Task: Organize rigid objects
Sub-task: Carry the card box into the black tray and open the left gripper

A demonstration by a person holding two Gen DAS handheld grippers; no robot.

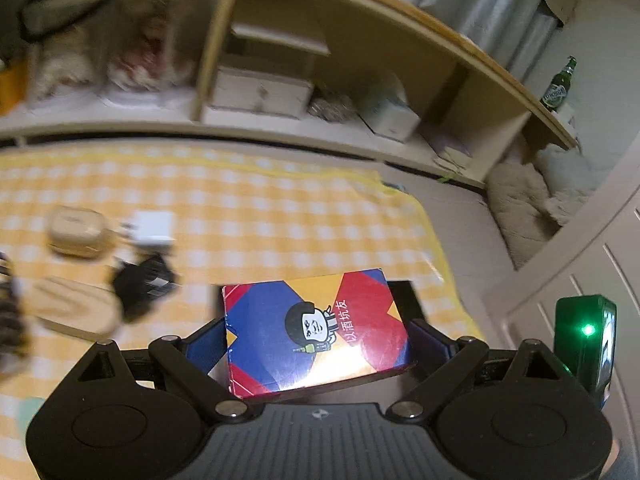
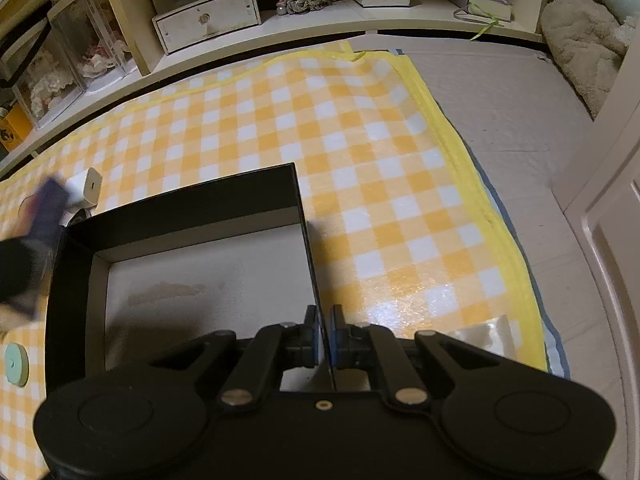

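card box (image 1: pixel 316 330), red/blue/yellow w/ cartoon face, in left gripper (image 1: pixel 320 344)

Left wrist view: cream case (image 1: pixel 76 236), white charger (image 1: pixel 150 228), black lump (image 1: pixel 144 286) at left motion-blurred, kind unclear. Card box (image 1: pixel 316 332) hides black box behind. Right wrist view: dark blurred shape (image 2: pixel 36 236) cut by left edge.

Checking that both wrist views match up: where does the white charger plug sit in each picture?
Left wrist view: the white charger plug lies at left of centre on the checked cloth, beside a beige case.
Right wrist view: the plug is at the far left, just beyond the black tray's far corner.
Shared landmark: the white drawer box on the shelf.
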